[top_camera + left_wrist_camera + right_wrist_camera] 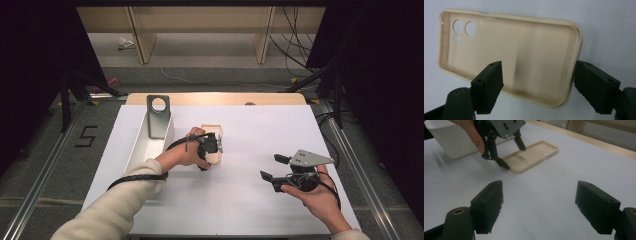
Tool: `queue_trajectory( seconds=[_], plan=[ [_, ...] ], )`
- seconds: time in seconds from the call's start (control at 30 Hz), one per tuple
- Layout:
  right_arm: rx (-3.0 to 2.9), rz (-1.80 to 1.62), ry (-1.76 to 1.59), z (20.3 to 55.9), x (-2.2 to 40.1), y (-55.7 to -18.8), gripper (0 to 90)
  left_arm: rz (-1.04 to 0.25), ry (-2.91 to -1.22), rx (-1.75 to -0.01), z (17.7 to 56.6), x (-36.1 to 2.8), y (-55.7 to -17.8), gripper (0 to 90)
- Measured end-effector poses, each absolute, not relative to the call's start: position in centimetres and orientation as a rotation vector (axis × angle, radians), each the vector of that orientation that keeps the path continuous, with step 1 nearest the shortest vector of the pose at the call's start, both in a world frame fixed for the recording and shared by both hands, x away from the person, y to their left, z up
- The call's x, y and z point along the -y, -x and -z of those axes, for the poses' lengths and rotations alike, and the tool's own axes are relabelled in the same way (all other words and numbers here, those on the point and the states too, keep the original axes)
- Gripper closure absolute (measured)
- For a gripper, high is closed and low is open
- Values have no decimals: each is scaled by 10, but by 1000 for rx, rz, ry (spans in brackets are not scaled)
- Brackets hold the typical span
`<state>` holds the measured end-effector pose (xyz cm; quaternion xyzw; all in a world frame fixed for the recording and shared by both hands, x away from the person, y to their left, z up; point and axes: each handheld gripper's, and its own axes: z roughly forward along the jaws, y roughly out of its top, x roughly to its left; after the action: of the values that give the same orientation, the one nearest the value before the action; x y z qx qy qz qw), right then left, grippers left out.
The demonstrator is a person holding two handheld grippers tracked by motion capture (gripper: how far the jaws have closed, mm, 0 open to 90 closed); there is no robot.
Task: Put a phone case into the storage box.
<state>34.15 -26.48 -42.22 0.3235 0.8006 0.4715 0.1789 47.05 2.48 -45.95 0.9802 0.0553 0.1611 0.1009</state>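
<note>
High view shows the left tongs (216, 148) lowered over a beige phone case (214, 144) lying hollow side up on the white bench (250, 200), just right of a white bin (145, 145). Left gripper view has the jaws straddling the case's (524, 57) near end, one over its hollow and one outside its edge, released and not pressing it. Right tongs (274, 170) hang well apart to the right, jaws wide over bare bench, grasping nothing.
</note>
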Motion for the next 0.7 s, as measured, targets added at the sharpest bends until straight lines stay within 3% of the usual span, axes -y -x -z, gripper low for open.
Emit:
queue_trajectory(
  seconds=[0.7],
  plan=[
    [-2273,-1330,-908,423,263,-341,237,-364,-2946,-40,457,-19,-467,503]
  ],
)
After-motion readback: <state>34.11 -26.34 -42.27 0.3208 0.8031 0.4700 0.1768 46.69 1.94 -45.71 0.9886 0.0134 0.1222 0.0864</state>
